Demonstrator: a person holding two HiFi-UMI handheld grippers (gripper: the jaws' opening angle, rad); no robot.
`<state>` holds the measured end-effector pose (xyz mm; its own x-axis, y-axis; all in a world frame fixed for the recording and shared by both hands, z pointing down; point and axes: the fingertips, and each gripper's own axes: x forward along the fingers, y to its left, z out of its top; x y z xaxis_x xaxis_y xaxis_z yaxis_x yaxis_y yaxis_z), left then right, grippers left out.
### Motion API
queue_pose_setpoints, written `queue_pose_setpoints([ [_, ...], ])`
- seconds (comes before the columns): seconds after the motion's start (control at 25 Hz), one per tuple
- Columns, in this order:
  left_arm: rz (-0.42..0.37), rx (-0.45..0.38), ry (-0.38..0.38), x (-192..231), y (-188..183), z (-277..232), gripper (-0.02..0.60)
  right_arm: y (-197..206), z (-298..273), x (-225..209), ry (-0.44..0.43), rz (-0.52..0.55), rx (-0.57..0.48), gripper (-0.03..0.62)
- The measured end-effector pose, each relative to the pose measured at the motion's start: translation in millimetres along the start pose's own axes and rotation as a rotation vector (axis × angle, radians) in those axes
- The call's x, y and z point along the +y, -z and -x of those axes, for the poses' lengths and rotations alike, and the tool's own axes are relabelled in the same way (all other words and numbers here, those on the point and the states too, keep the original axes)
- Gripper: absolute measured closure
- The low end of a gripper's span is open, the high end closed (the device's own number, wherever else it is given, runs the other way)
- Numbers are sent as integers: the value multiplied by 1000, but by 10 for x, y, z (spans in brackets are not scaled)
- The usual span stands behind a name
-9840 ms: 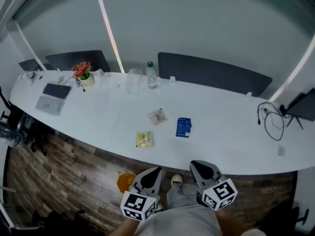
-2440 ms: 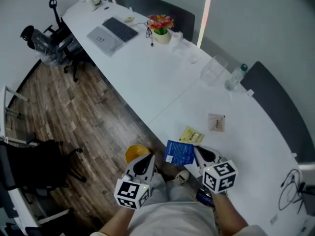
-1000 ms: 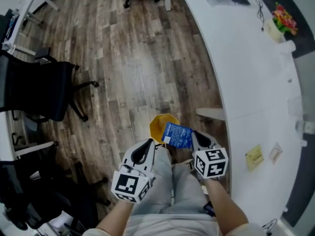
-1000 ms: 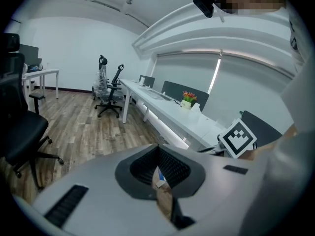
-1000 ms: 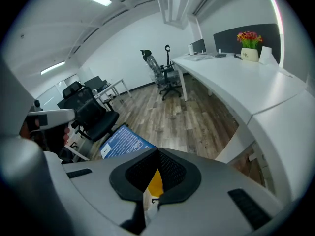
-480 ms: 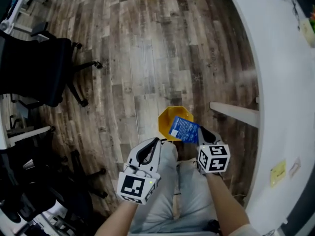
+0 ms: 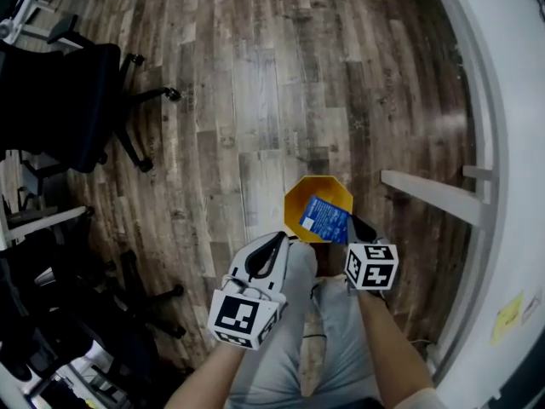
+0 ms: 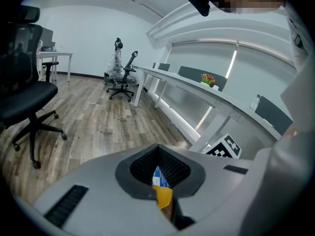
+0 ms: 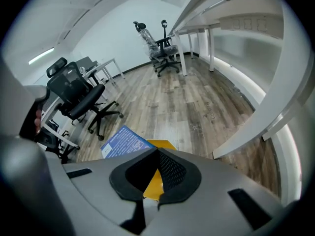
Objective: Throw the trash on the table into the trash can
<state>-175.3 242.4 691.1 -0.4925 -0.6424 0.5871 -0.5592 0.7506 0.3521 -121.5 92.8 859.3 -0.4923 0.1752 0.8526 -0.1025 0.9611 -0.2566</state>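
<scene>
**Over the orange trash can: blue packet pinched in the right hand-held gripper**

Down on the wooden floor (image 7: 255, 75), just ahead of the person's knees (image 7: 300, 262), stands the orange trash can (image 7: 300, 204) with its eight-sided mouth open to the top. Seen from the head view, the blue packet (image 7: 324, 218) hangs over that mouth and covers its right half. The right hand-held gripper (image 7: 351, 222) has its jaws closed on the packet's near edge. In the right gripper view the packet sticks out to the left above the jaws, and the can's orange shows through the gap behind them.

The left hand-held gripper (image 7: 281, 239) sits beside it, to the left of the can and low over the person's thigh. Its jaws are together and grip nothing. Through their opening the left gripper view catches a sliver of the blue packet and the orange can.

To the right of the can, a white crossbar (image 7: 434, 196) juts out from under the surface (image 7: 519, 100), its end near the can's rim but apart from it. The white surface curves along the right edge of the head view. A yellow packet (image 7: 509, 307) lies on it, with a paler scrap (image 7: 535, 300) just beside that. Both are well apart from the can.

A black office chair (image 7: 60, 92) stands on the floor at the far left, well apart from the can, with more dark chair bases (image 7: 145, 305) lower down on that side.
</scene>
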Motion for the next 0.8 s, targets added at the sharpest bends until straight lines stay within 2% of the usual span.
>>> queue_pose_setpoints([
  [0.2,16,24,-3,84,134,-18,581,258,-338,-87,27,-11,36,563],
  [0.52,-8,49,14,217,504,-253,581,606,-918,-203,44,17,70,562],
  [0.8,-1,68,30,300,624,-375,581,794,-1079,-225,28,-13,73,559],
])
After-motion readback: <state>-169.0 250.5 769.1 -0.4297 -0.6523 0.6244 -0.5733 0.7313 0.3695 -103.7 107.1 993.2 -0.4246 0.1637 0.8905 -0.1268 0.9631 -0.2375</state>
